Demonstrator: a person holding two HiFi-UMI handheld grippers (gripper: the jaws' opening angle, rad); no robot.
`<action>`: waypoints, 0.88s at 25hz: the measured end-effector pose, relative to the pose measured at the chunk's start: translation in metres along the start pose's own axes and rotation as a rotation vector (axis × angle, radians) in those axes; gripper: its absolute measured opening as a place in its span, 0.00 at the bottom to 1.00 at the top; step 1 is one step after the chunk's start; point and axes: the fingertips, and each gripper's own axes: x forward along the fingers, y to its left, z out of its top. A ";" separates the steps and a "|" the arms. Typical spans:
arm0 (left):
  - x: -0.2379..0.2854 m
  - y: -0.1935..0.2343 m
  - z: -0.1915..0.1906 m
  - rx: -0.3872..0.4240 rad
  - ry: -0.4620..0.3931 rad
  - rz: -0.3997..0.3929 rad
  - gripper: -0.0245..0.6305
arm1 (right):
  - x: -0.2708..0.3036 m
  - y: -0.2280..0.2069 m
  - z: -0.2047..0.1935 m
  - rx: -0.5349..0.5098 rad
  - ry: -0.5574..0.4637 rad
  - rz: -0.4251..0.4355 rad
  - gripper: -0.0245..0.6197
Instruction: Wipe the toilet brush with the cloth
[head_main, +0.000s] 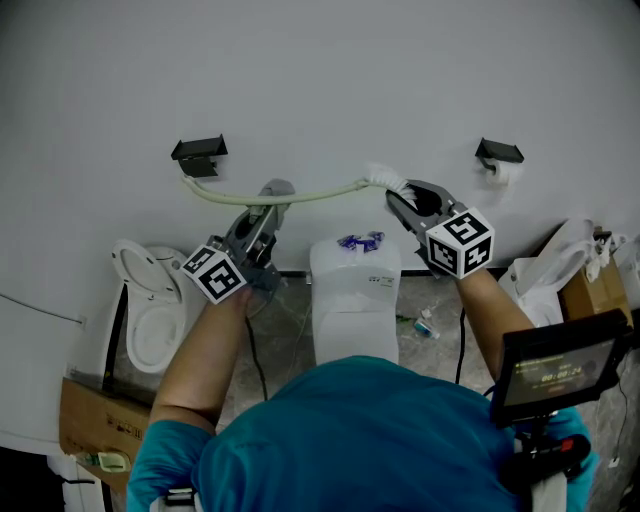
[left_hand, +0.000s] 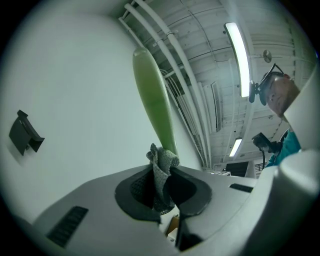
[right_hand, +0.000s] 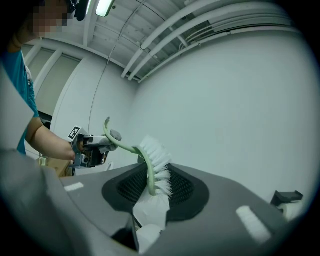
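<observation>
In the head view, the right gripper (head_main: 408, 203) at 2 o'clock clenches the brush (head_main: 310, 195) head. The left gripper (head_main: 262, 222) at 10 o'clock pinches the cloth (head_main: 277, 188) at the handle.

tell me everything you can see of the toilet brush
The toilet brush has a slim, pale green, plastic-looking curved handle with white bristles at one end. It is held roughly level before the wall. The right gripper is shut on the bristle end; the grey cloth in the left gripper touches the handle partway along.
</observation>
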 end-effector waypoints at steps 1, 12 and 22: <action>-0.002 0.002 0.002 0.000 -0.006 0.004 0.10 | -0.001 -0.001 0.000 -0.001 0.001 -0.003 0.21; -0.021 0.012 0.019 0.012 -0.046 0.034 0.10 | -0.005 -0.009 -0.007 -0.007 0.019 -0.023 0.21; -0.037 0.021 0.038 0.039 -0.076 0.071 0.10 | -0.011 -0.018 -0.011 -0.010 0.039 -0.039 0.21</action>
